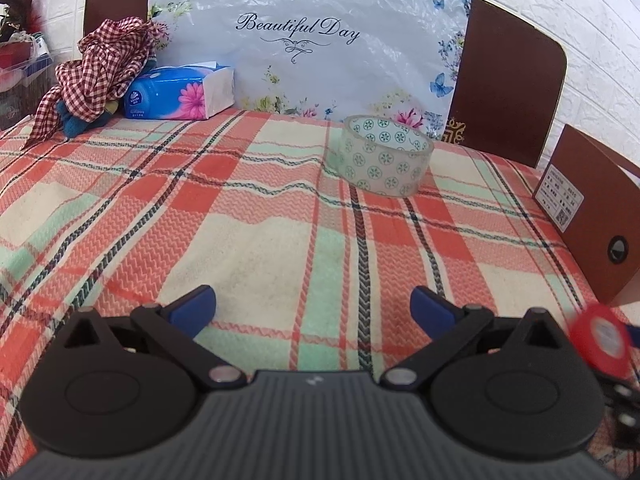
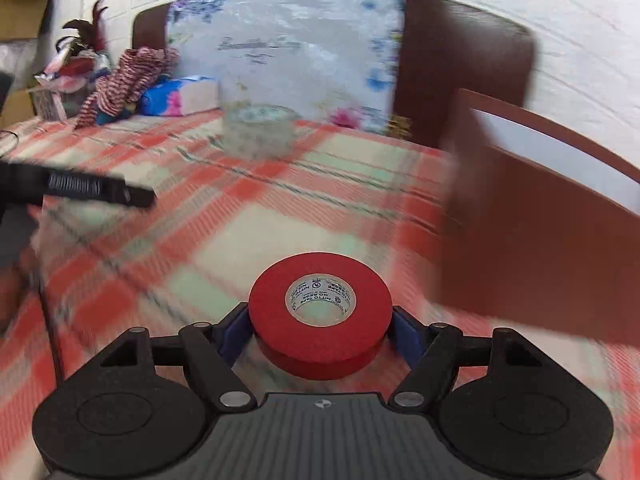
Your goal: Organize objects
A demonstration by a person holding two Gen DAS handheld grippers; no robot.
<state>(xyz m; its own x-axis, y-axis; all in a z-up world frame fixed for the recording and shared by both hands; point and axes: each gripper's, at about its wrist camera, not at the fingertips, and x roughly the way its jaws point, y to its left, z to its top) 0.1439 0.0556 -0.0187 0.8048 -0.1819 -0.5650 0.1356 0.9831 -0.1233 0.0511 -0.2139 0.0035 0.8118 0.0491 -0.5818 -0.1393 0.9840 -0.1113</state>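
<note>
Your right tongs [image 2: 320, 330] pinch a red roll of electrical tape [image 2: 320, 320] between the blue pads, one pad on each side of the roll. Roll lies flat in the grip, white printed core facing up, above the red, cream and mint plaid tablecloth [image 2: 224, 248]. Right view is smeared with motion blur, so fine detail past the roll is unreadable.

Your left tongs [image 1: 312, 310] are spread wide, nothing between the blue fingertips [image 1: 196, 308]; they hover low over bare cloth.

In the left view the red roll shows as a blurred disc at the right edge, just beside the left tool's right side.

A clear roll of packing tape with green flower print [image 1: 384, 156] sits flat on the cloth, well ahead of both tools, in front of a floral plastic-wrapped panel reading "Beautiful Day" [image 1: 308, 40].

An open brown cardboard box with a white label [image 1: 592, 216] stands at the right side of the table, close to the red roll.

Far left: a blue tissue pack with a pink flower [image 1: 180, 94], touching a crumpled red-checked cloth [image 1: 100, 68].
</note>
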